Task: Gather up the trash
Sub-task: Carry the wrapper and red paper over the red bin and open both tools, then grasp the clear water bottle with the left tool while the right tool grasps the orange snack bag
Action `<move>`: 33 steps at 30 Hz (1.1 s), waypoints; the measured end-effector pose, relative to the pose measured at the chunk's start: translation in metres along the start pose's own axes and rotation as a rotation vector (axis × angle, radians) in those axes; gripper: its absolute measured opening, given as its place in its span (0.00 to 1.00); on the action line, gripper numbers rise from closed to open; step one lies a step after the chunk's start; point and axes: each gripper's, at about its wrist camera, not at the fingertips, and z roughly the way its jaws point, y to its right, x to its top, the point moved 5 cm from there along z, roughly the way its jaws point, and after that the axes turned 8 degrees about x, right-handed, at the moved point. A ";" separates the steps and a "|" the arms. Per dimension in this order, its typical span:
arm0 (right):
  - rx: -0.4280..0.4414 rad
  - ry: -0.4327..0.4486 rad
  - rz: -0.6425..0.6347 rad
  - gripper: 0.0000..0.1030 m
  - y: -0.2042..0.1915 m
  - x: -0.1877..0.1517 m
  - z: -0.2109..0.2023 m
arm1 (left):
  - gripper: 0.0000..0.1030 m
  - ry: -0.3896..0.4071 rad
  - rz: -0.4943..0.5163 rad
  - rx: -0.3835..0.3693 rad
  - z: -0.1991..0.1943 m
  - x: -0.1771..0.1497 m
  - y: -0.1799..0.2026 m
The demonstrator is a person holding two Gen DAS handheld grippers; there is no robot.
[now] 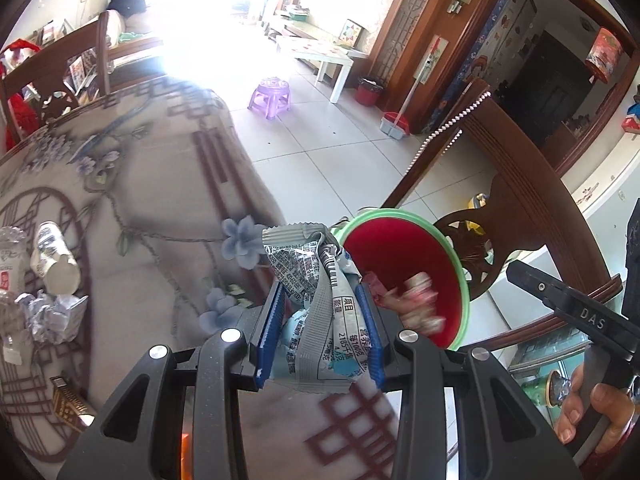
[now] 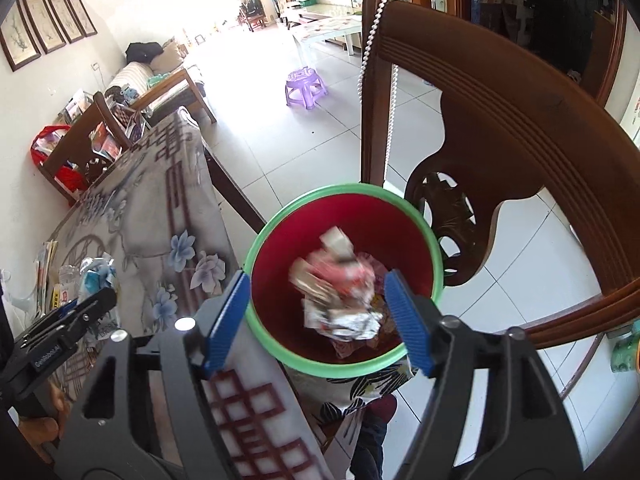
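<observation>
My left gripper [image 1: 320, 316] is shut on a crumpled grey and blue snack wrapper [image 1: 320, 300], held above the table edge next to a red trash bin with a green rim [image 1: 404, 276]. My right gripper [image 2: 320, 320] is open and empty, directly above the same bin [image 2: 280, 264]. A blurred pink and white wrapper [image 2: 336, 276] is in the air inside the bin, above other wrappers at the bottom. The left gripper also shows in the right wrist view [image 2: 76, 312]. More trash lies on the table at left: a paper cup [image 1: 54, 260] and crumpled foil [image 1: 52, 316].
The table has a floral cloth [image 1: 140, 200]. A carved wooden chair [image 2: 500, 120] stands just behind the bin. A purple stool [image 1: 272, 96] stands on the tiled floor further back. A small brown packet [image 1: 68, 404] lies near the table's front left.
</observation>
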 end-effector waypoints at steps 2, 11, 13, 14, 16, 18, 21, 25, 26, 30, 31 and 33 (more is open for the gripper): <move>-0.009 0.007 -0.010 0.68 0.005 0.003 -0.005 | 0.33 -0.019 0.024 -0.020 0.012 0.003 0.015; -0.056 0.012 -0.008 0.76 0.037 0.002 -0.021 | 0.33 -0.043 0.132 -0.082 0.043 0.015 0.080; -0.063 0.014 0.003 0.76 0.043 0.001 -0.024 | 0.33 -0.045 0.151 -0.089 0.046 0.016 0.091; -0.066 0.016 0.010 0.76 0.046 0.001 -0.026 | 0.33 -0.046 0.161 -0.092 0.048 0.017 0.096; -0.068 0.017 0.022 0.76 0.051 -0.001 -0.029 | 0.33 -0.044 0.183 -0.097 0.049 0.018 0.106; -0.068 0.017 0.030 0.76 0.054 -0.003 -0.030 | 0.34 -0.038 0.206 -0.100 0.048 0.019 0.114; -0.069 0.015 0.037 0.76 0.056 -0.006 -0.029 | 0.51 -0.032 0.240 -0.089 0.049 0.022 0.122; -0.066 0.009 0.031 0.76 0.052 -0.008 -0.027 | 0.65 0.005 0.235 -0.084 0.040 0.030 0.121; -0.067 0.009 0.028 0.76 0.052 -0.008 -0.027 | 0.65 0.009 0.231 -0.085 0.037 0.031 0.119; -0.065 0.010 0.018 0.76 0.045 -0.009 -0.027 | 0.65 0.030 0.203 -0.087 0.022 0.033 0.107; -0.064 0.011 0.016 0.76 0.043 -0.010 -0.028 | 0.65 0.035 0.195 -0.086 0.018 0.033 0.103; -0.059 0.011 0.010 0.76 0.037 -0.011 -0.027 | 0.65 0.046 0.176 -0.081 0.011 0.033 0.094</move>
